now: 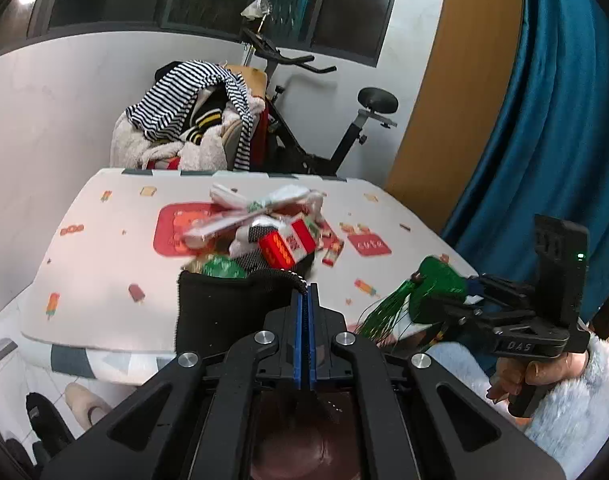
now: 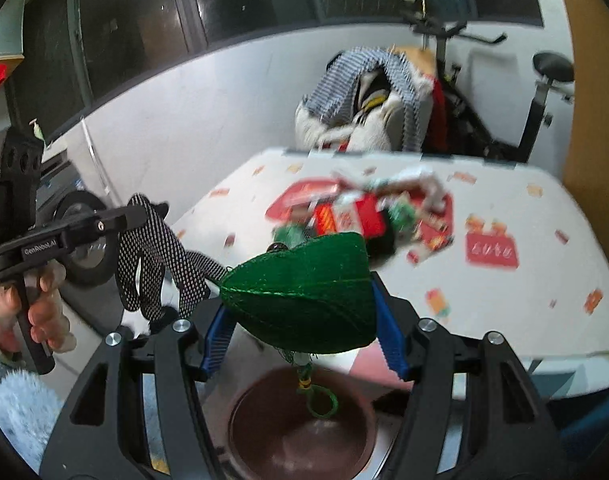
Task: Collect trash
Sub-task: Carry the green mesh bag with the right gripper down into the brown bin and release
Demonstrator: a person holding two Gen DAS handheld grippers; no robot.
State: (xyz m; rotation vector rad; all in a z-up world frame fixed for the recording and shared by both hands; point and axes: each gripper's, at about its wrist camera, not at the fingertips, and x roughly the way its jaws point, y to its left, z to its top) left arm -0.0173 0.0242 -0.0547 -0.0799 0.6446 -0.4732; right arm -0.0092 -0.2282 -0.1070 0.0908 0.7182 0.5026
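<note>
Between the blue pads of the right gripper (image 2: 304, 320) sits a green woven leaf-shaped ornament (image 2: 304, 296), its jaws spread wide and pressing on its two edges. Only the right wrist view shows the green cord loop (image 2: 322, 400) that hangs from the ornament's lower end, over a dark brown round bin (image 2: 300, 432) just below the jaws. The left wrist view shows the same ornament from the side, with a fringe of thin green threads (image 1: 384, 316) trailing from it, and the person's hand (image 1: 532, 372) around the right gripper's handle, a fluffy pale sleeve (image 1: 576, 408) behind it.

The left gripper (image 1: 307, 292) has its blue pads pressed together on the edge of a black cloth (image 1: 232, 304). Its own camera shows that cloth as a plain dark sheet hanging left of the fingers; the right wrist view shows a black-and-white dotted fabric (image 2: 156, 256) dangling from that gripper beside the other hand (image 2: 32, 312).

Beyond both grippers stands a white table (image 1: 84, 264) printed with small ice-lolly figures, bearing a blurred pile of red, white and green wrappers (image 1: 272, 232) near its middle. Behind the table are a chair heaped with clothes (image 1: 192, 116) and an exercise bike (image 1: 336, 120). A blue curtain (image 1: 564, 120) shows in the left wrist view, and a washing machine (image 2: 76, 216) shows in the right wrist view only.
</note>
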